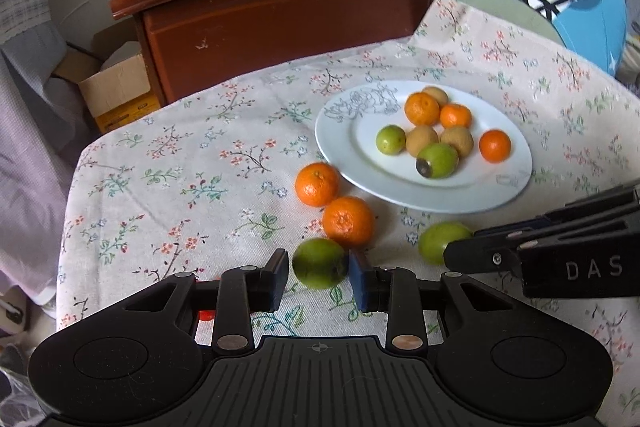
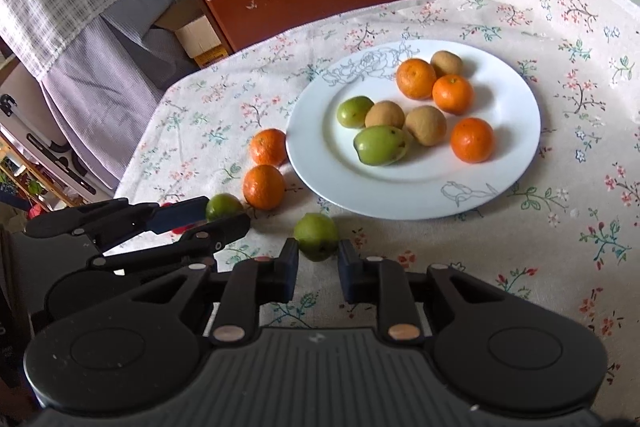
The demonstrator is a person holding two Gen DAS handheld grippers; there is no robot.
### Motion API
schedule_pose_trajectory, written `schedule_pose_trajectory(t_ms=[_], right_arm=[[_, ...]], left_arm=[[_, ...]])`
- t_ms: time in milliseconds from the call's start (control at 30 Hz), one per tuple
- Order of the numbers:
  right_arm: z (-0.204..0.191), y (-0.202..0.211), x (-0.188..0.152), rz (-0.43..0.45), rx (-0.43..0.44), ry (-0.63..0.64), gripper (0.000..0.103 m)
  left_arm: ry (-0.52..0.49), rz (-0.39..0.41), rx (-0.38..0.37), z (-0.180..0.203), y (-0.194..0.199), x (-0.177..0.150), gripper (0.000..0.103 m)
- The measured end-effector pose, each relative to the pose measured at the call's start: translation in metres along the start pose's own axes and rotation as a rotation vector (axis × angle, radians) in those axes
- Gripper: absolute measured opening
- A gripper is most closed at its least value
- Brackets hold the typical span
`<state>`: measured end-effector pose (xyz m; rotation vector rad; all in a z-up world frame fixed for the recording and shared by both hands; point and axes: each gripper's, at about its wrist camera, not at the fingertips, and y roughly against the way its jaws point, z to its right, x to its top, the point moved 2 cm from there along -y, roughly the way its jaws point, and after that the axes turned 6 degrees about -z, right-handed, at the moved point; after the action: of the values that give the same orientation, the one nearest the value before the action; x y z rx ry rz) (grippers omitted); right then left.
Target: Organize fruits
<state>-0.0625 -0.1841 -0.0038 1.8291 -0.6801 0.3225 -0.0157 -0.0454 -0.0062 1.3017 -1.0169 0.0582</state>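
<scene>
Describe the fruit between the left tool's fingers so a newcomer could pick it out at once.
Start at the white plate on the flowered cloth. Off its near rim lie two oranges and two green fruits. The one meant is the green fruit just below the nearer orange, between the left tool; the other green fruit lies by the right tool.

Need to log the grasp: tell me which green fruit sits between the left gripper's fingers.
The green fruit nearest the tablecloth's front edge, just below the two loose oranges; the other loose one lies by the right gripper, two sit on the plate.
</scene>
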Motion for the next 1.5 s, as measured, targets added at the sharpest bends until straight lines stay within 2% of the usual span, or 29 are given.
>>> schedule_pose_trajectory(t_ms=[300, 400, 467, 500, 533, 567, 700, 833, 933, 1200, 1333, 1500], right_arm=[[-0.003, 0.009, 0.001, 0.018, 0.017, 0.004, 0.019], [-0.004, 0.014, 0.004, 0.032, 0.026, 0.012, 0.017], [-0.002, 0.012, 0.003, 0.022, 0.029, 0.009, 0.011], [-0.001, 0.009, 0.003, 0.010, 0.032, 0.010, 0.012], [-0.001, 0.007, 0.001, 0.001, 0.029, 0.012, 0.012], [-0.001, 0.006, 0.000, 0.005, 0.034, 0.012, 0.019], [-0.005, 0.006, -0.001, -0.004, 0.037, 0.040, 0.021], [-0.005, 0.001, -0.008, -0.042, 0.041, 0.052, 0.030], [-0.006, 0.001, -0.012, -0.031, 0.031, 0.069, 0.035], [-0.014, -0.006, -0.010, -0.012, 0.025, 0.111, 0.035], [-0.019, -0.013, -0.012, -0.008, 0.021, 0.121, 0.025], [-0.016, -0.004, -0.003, -0.017, -0.006, 0.094, 0.025]], left_arm=[[0.064, 0.016, 0.010, -0.007, 0.011, 0.010, 0.030], [0.071, 0.029, 0.014, -0.007, 0.014, 0.014, 0.030], [0.081, 0.027, 0.009, -0.007, 0.014, 0.014, 0.030], [0.087, 0.022, 0.008, -0.008, 0.013, 0.014, 0.030], [0.089, 0.015, 0.011, -0.008, 0.012, 0.013, 0.030], [0.089, 0.011, 0.017, -0.009, 0.011, 0.012, 0.030], [0.107, 0.010, 0.024, -0.012, 0.012, 0.011, 0.030], [0.112, 0.005, 0.032, -0.014, 0.011, 0.010, 0.030], [0.124, 0.005, 0.028, -0.015, 0.010, 0.011, 0.030], [0.131, 0.007, 0.032, -0.015, 0.010, 0.010, 0.030], [0.128, 0.010, 0.032, -0.014, 0.010, 0.010, 0.030], [0.165, 0.019, 0.004, -0.017, 0.014, 0.014, 0.030]])
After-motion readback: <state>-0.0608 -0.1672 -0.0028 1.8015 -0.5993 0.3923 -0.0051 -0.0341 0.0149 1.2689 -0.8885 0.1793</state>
